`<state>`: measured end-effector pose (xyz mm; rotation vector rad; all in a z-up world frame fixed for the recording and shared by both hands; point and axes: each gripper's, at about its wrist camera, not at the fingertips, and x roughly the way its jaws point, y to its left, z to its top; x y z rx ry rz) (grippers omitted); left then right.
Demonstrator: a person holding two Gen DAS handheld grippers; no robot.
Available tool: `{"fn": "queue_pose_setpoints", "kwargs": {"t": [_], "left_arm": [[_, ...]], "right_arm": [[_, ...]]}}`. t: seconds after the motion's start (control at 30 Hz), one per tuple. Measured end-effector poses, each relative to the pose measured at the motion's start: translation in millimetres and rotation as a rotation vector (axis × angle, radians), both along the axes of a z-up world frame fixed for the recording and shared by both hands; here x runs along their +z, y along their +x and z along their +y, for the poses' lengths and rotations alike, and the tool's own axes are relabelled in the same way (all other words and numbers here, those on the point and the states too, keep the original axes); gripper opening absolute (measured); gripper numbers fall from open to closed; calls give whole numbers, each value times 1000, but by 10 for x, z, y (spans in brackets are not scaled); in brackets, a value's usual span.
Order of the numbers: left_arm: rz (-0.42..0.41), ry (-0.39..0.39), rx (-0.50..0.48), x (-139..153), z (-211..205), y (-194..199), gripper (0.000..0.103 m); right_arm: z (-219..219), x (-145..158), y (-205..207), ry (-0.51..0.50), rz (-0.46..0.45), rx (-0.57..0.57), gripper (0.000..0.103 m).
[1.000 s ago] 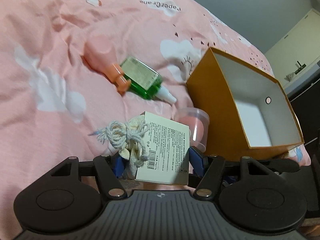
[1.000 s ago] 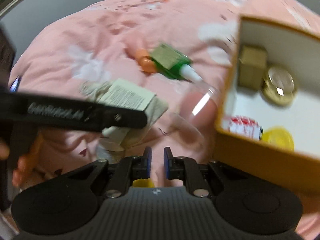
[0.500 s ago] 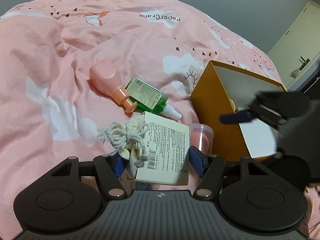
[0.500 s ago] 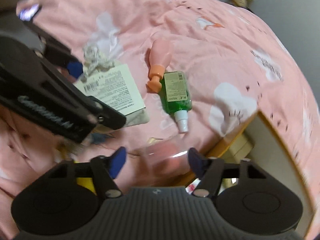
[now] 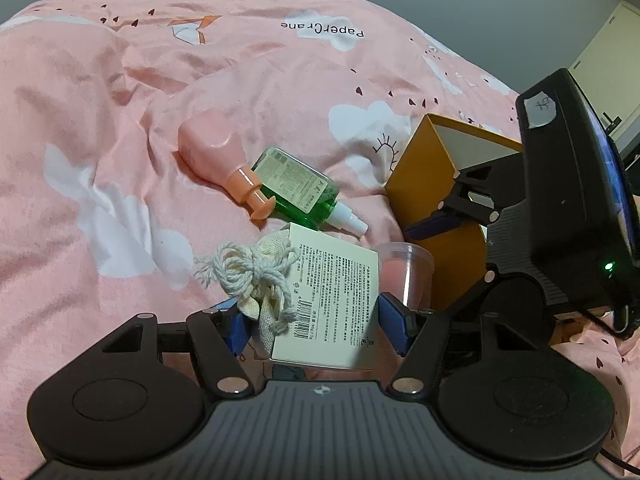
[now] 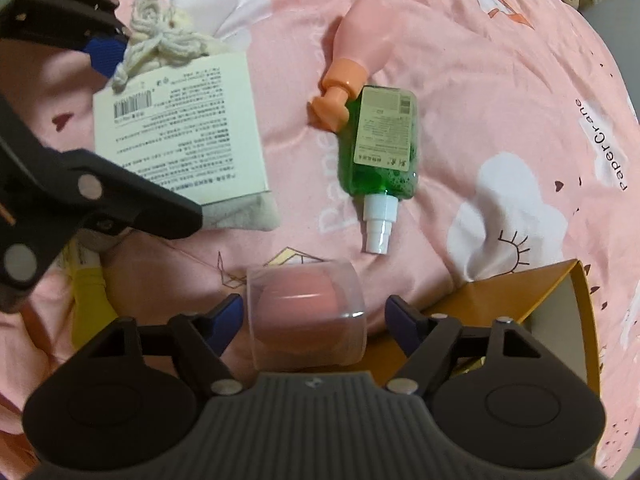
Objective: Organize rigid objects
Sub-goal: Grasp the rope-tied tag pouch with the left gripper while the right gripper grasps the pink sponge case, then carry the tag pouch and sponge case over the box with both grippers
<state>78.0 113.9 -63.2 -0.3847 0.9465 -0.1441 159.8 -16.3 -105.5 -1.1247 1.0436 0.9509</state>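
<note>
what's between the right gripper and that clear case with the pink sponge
Nothing visible. The clear case lies on its side on the bedspread, already between the open fingers of the right gripper. The orange box sits just right of it.
</note>
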Motion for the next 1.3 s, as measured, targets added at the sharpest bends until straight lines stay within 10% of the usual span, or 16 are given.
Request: {"fn": "queue_pose_setpoints", "kwargs": {"t": [0.43,0.83,1.3], "left_arm": [[-20,-8,9,118,-30,-47,74],[-126,-11,4,594,-138,15,74],[-144,-61,-293,897,-878,494,74]], "right_arm": [[-59,259,-173,76,-76,13,61],[-458,1191,-293,306,-211,-68,61],[-1426,1344,60,301,-240,-350,61]]}}
